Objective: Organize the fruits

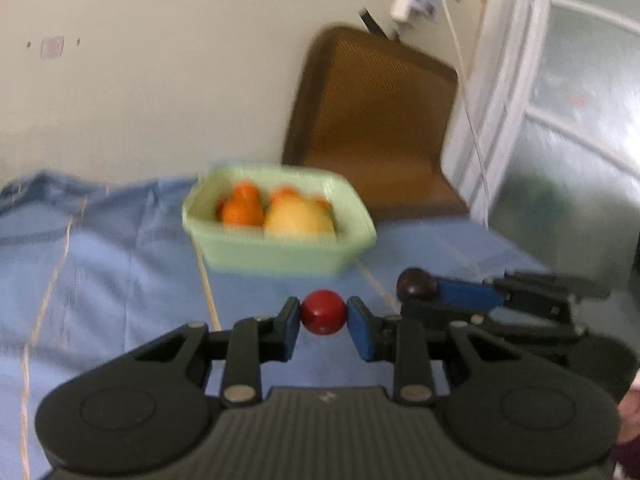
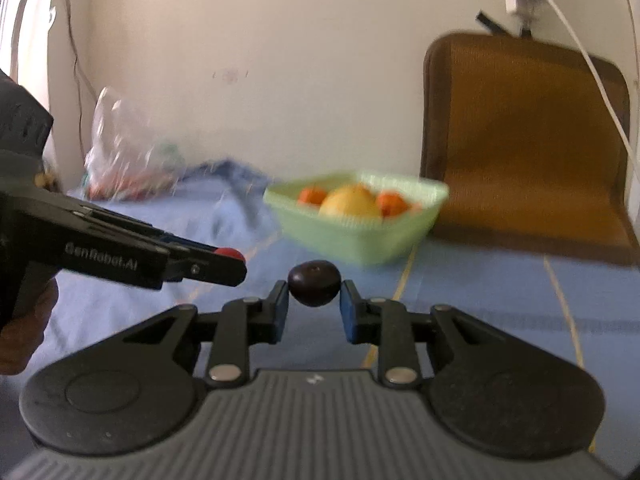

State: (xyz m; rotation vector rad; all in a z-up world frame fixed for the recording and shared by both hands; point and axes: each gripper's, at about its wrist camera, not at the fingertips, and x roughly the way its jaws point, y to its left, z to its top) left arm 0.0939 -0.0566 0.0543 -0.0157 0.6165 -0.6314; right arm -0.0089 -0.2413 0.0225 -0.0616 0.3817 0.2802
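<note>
My left gripper (image 1: 323,314) is shut on a small red round fruit (image 1: 323,312) above the blue cloth. My right gripper (image 2: 314,292) is shut on a dark purple round fruit (image 2: 314,283). A light green basket (image 1: 276,256) stands ahead of both, and holds orange fruits (image 1: 240,206) and a large yellow fruit (image 1: 298,218); it also shows in the right wrist view (image 2: 360,236). The right gripper with its dark fruit (image 1: 416,285) shows at the right of the left wrist view. The left gripper with its red fruit (image 2: 230,254) shows at the left of the right wrist view.
A blue cloth (image 1: 100,280) covers the table. A brown mesh chair (image 1: 372,120) stands behind the basket by the wall. A clear plastic bag (image 2: 120,148) lies at the far left. White cables (image 2: 592,64) hang by the chair. A glazed door (image 1: 580,100) is at right.
</note>
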